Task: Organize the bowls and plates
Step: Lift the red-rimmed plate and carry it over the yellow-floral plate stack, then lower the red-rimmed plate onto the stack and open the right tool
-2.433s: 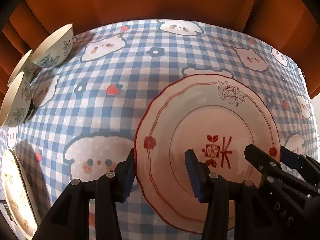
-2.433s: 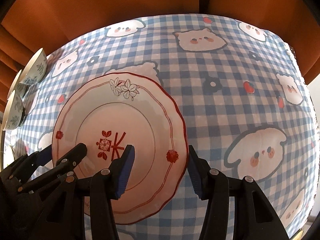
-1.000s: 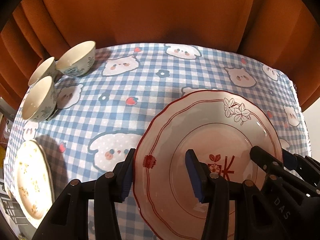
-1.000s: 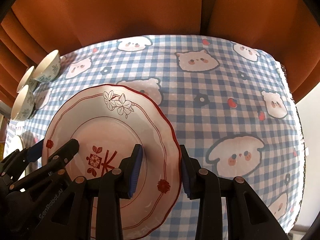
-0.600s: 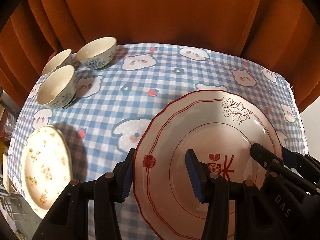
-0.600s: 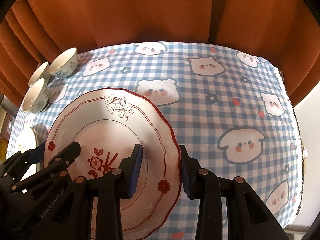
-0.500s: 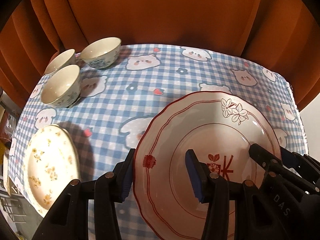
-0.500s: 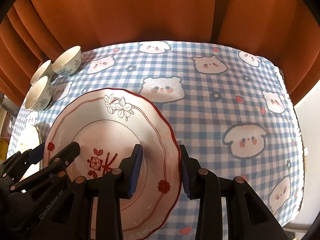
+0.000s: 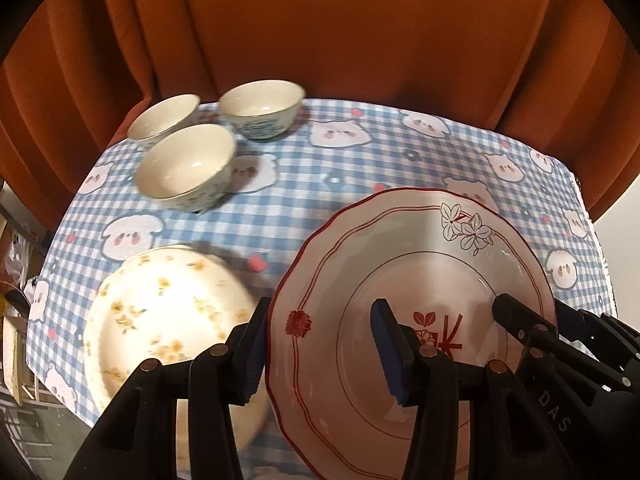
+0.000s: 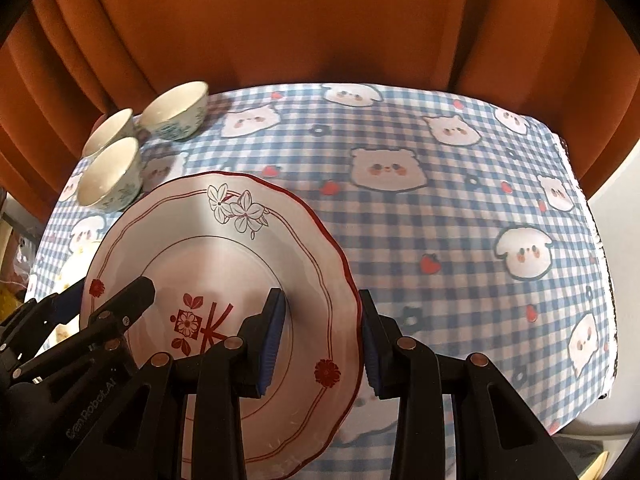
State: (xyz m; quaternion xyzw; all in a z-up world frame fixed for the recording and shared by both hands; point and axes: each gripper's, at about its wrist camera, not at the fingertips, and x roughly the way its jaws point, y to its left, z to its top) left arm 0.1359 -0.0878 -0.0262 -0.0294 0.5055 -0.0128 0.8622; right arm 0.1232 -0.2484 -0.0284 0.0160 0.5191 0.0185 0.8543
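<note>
A white plate with a red rim and flower prints is held in the air above the table by both grippers. My left gripper is shut on its left rim. My right gripper is shut on its right rim. A cream plate with yellow flowers lies on the table at the left, just beside the left gripper. Three cream bowls stand at the far left corner; they also show in the right wrist view.
The table wears a blue checked cloth with animal prints. An orange curtain hangs close behind the table. The table's right edge and near left edge are in view.
Both grippers have lifted the red-rimmed plate off the cloth and carried it left and back. The cream plate and bowls have come closer into view.
</note>
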